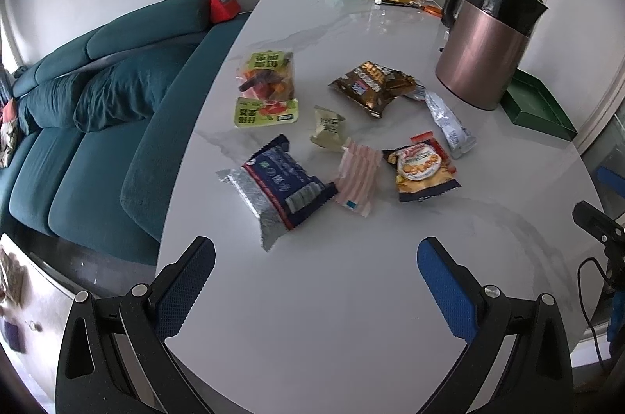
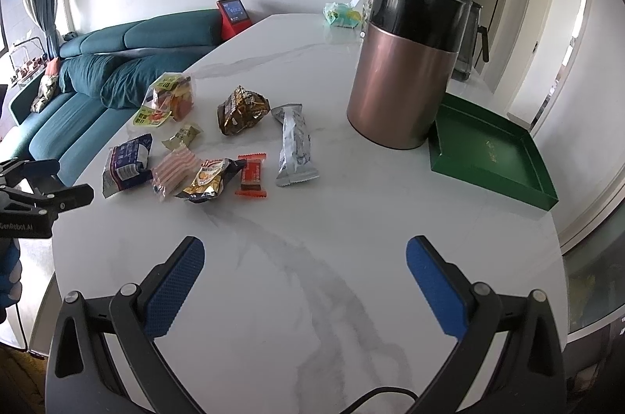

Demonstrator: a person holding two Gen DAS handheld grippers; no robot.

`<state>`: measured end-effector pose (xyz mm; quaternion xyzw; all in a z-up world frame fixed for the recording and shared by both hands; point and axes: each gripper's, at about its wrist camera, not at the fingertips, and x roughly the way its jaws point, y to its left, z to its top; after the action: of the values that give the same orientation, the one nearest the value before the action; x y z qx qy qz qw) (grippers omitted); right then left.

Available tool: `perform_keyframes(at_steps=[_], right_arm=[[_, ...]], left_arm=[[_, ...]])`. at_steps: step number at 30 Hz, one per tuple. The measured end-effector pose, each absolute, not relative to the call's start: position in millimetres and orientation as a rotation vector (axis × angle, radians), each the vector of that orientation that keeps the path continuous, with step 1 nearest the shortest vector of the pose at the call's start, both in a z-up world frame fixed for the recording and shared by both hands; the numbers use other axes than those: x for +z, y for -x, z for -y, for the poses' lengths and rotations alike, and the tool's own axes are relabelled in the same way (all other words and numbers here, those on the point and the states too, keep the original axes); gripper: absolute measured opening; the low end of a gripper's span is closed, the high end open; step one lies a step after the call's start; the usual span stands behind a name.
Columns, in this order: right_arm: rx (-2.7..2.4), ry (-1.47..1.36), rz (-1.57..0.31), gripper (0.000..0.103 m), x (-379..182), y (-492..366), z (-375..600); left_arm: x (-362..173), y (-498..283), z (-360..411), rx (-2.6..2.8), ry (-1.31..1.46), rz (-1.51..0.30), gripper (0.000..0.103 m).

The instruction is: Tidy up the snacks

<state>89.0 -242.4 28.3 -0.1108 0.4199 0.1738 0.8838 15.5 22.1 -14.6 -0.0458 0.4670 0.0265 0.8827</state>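
Right wrist: silver packet (image 2: 295, 145) lengthwise, away.

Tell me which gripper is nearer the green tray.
Right. The green tray lies just ahead-right of the open right gripper; the open left gripper is farther, with the snacks between.

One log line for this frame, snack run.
phase: pre-grasp | left hand-held gripper: open, empty | right hand-held gripper: open, empty | snacks: loose on table | green tray: empty, beside canister
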Motion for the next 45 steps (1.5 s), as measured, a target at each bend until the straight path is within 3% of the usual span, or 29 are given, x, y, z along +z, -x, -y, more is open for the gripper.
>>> perform_keyframes(at_steps=[45], right_arm=[[0.624, 0.074, -1.049, 0.103, -31.2, -156.8, 158.9]], left_arm=[[-69.1, -96.5, -82.9, 0.261, 0.21, -1.099, 0.102]])
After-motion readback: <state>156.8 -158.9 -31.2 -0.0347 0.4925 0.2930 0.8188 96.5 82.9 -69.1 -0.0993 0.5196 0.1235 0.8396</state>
